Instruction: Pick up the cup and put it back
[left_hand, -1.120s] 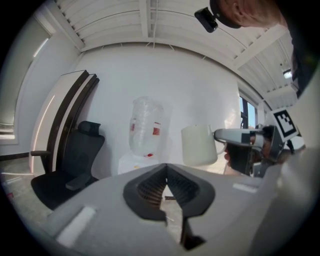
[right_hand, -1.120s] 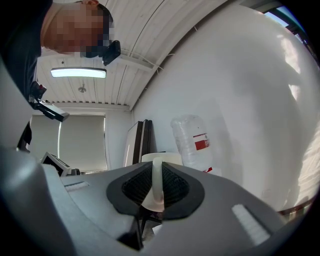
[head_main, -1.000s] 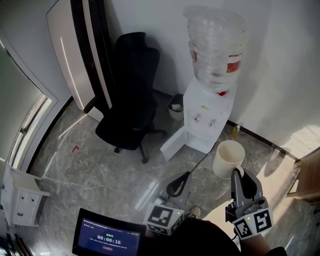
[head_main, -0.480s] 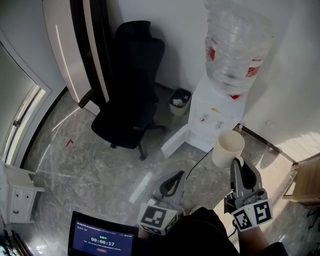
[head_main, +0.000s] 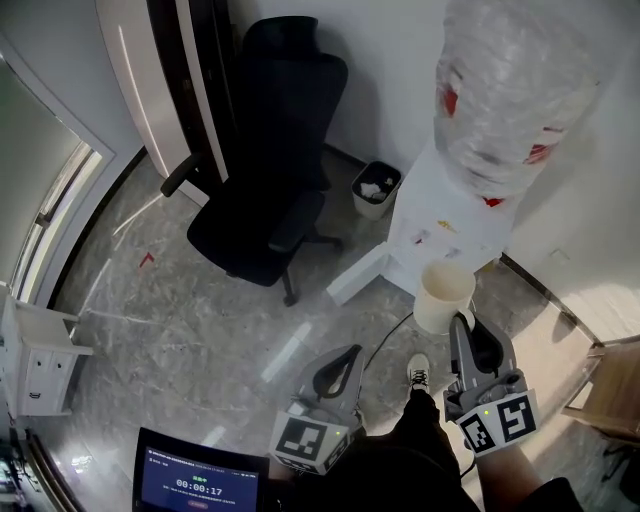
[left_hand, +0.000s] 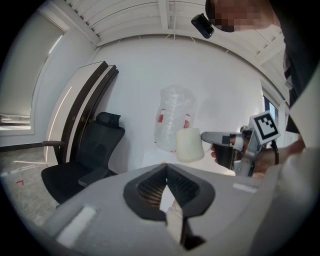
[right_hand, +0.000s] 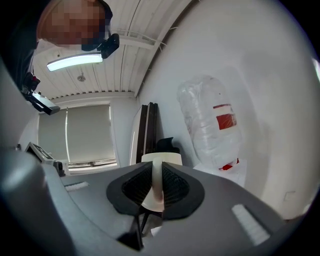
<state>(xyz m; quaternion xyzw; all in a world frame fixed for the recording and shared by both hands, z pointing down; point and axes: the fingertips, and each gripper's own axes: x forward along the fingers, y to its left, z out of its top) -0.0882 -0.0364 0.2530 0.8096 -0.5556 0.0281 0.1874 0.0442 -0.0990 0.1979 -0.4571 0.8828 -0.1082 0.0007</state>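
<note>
Cream cup (head_main: 443, 296) hangs by its handle, clamped in my right gripper (head_main: 460, 322), in the air just in front of the white water dispenser (head_main: 437, 232). My left gripper (head_main: 347, 353) sits closed and empty alongside; a black chair (head_main: 265, 215) stands further left.

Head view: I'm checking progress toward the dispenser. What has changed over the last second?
The right gripper has carried the cup forward, closer to the water dispenser, whose bottle now looms larger. The left gripper came along. Unchanged: the right gripper stays shut on the cup's handle, the left stays shut and empty.
</note>
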